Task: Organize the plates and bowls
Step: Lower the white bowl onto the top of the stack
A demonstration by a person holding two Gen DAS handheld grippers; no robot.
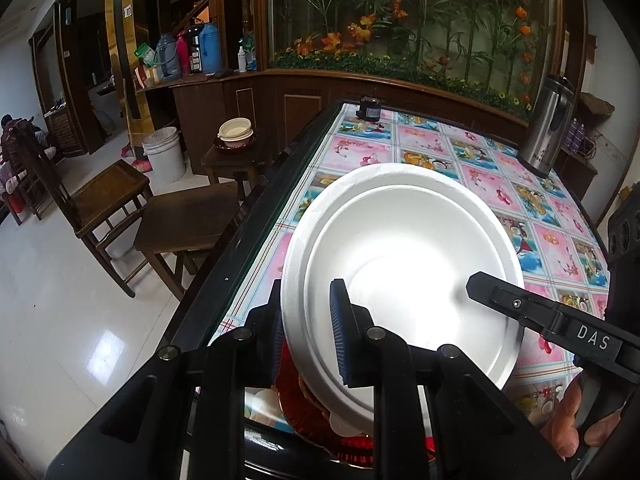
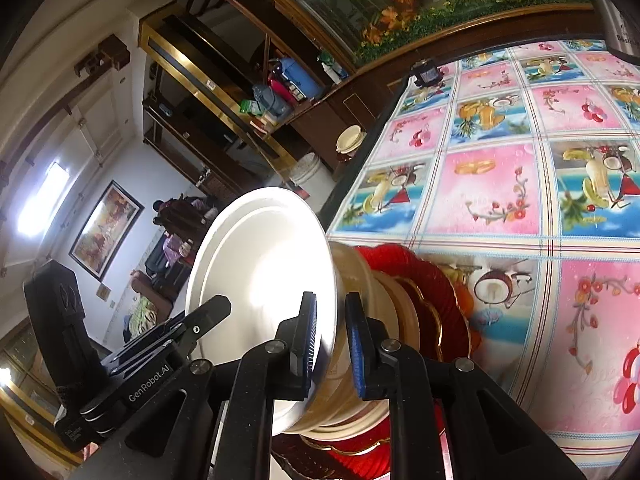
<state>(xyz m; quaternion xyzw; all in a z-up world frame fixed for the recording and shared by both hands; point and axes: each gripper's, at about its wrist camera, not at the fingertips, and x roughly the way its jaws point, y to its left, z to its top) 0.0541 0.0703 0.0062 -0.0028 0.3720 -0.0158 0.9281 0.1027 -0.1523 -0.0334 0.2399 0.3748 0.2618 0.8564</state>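
Note:
A white bowl (image 1: 404,264) sits on top of a stack of cream bowls (image 2: 372,308) and red gold-rimmed plates (image 2: 432,296) at the near left corner of the table. My left gripper (image 1: 306,328) is shut on the white bowl's left rim, one finger outside and one inside. My right gripper (image 2: 332,340) grips the same bowl (image 2: 264,280) on its opposite rim. In the left wrist view the right gripper's finger (image 1: 504,296) reaches over the bowl's right edge. Red plate (image 1: 316,424) shows beneath the bowl.
The table has a pink and blue fruit-print cloth (image 1: 440,152). A steel thermos (image 1: 548,128) stands at the far right and a small dark jar (image 1: 370,108) at the far edge. Wooden chairs (image 1: 112,200) and a white bucket (image 1: 164,156) stand left of the table.

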